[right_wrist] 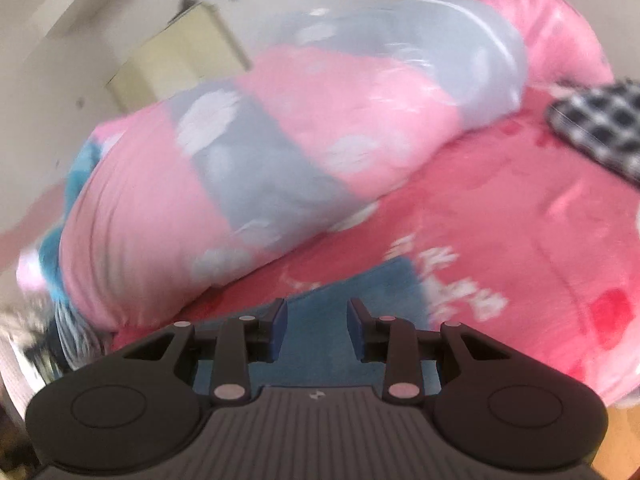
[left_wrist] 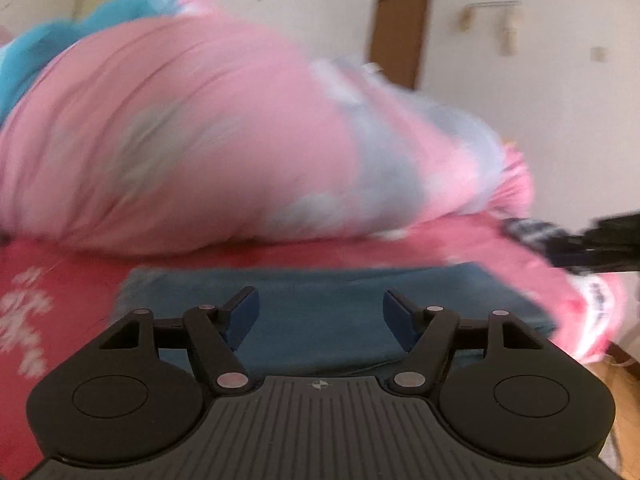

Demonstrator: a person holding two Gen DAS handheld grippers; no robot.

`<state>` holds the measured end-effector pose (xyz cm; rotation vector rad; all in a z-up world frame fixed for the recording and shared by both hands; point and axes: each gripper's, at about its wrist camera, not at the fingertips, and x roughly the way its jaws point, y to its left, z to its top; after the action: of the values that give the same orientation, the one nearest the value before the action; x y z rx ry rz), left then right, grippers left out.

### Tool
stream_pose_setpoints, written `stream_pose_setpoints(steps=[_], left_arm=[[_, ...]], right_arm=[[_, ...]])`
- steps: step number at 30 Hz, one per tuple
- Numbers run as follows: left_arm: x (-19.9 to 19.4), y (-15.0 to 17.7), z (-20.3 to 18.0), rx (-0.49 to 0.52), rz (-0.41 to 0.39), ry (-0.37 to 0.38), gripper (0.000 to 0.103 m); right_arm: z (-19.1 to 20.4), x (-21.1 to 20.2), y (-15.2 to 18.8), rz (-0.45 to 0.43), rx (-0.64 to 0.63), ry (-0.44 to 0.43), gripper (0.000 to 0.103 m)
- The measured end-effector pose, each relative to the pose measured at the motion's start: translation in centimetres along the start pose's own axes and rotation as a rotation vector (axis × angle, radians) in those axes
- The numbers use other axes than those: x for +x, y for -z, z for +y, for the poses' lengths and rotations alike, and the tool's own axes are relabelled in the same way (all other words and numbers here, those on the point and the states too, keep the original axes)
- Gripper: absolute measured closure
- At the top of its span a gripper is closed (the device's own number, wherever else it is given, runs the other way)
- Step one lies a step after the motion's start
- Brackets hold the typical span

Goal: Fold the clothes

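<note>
A blue garment [left_wrist: 320,316] is lying flat on the bed, spread over the red patterned bedsheet [left_wrist: 48,280] near the bed's front edge, with its far edge running fairly straight across. It is looking like a tidy rectangle with no loose sleeves showing, so a fold or more appears to be already done on it, though blur is hiding the finer creases.

The left tongs [left_wrist: 320,312] are hovering just above the garment with the jaws standing wide apart and nothing between the blue pads. The right tongs [right_wrist: 316,324] are also hanging over the blue cloth, near its corner, with the jaws parted more narrowly and likewise gripping nothing. Neither pair is pressing on the fabric.

Behind the garment, a bulky pink and grey quilt [right_wrist: 248,152] is lying rolled along the far side of the bed, with a turquoise fluffy blanket [left_wrist: 80,20] piled behind it. A black-and-white checked cloth [right_wrist: 600,124] is lying toward the bed's far right corner; whether it is clothing waiting to be folded is hard to tell.

Judging from this, the blue piece is at or near its finished shape, and what is remaining is probably a last fold or setting it aside, then perhaps the checked piece.
</note>
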<state>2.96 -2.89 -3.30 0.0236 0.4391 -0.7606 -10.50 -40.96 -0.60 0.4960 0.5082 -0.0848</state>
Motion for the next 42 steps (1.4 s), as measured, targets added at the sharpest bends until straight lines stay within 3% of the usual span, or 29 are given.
stream_pose_setpoints(steps=[3, 7, 10, 14, 16, 20, 24, 26, 31, 34, 42], left_arm=[[1.1, 1.0, 1.5, 0.003, 0.051, -0.078, 0.036], [1.6, 1.7, 2.1, 0.035, 0.056, -0.117, 0.037], [1.8, 2.1, 1.6, 0.082, 0.047, -0.132, 0.036], [1.8, 2.4, 1.8, 0.117, 0.052, -0.133, 0.036], [1.8, 2.5, 2.0, 0.111, 0.053, -0.125, 0.036], [1.7, 2.6, 2.2, 0.112, 0.051, -0.125, 0.036], [1.6, 2.6, 2.3, 0.119, 0.049, -0.124, 0.035], [1.5, 2.2, 2.2, 0.123, 0.045, -0.123, 0.035], [3.1, 1.0, 2.6, 0.132, 0.061, -0.149, 0.034], [4.8, 0.8, 4.0, 0.065, 0.091, -0.179, 0.034], [4.9, 0.0, 4.9, 0.016, 0.060, -0.187, 0.034]], right_arm=[[3.9, 0.9, 2.1, -0.013, -0.162, 0.034, 0.068], [7.6, 2.8, 5.0, -0.013, -0.374, 0.066, 0.069], [7.5, 4.9, 7.1, 0.086, -0.420, 0.075, 0.069], [6.9, 5.8, 8.2, 0.140, -0.454, 0.122, 0.069], [7.2, 5.7, 7.7, 0.143, -0.450, 0.138, 0.069], [7.5, 5.2, 6.3, 0.062, -0.416, 0.122, 0.069], [4.6, 7.9, 7.1, 0.129, -0.294, 0.154, 0.067], [3.6, 7.7, 7.4, 0.089, -0.226, 0.115, 0.066], [4.0, 7.6, 7.5, 0.083, -0.249, 0.103, 0.061], [4.2, 7.8, 7.3, 0.082, -0.253, 0.099, 0.060], [3.7, 7.8, 7.9, 0.069, -0.249, 0.087, 0.060]])
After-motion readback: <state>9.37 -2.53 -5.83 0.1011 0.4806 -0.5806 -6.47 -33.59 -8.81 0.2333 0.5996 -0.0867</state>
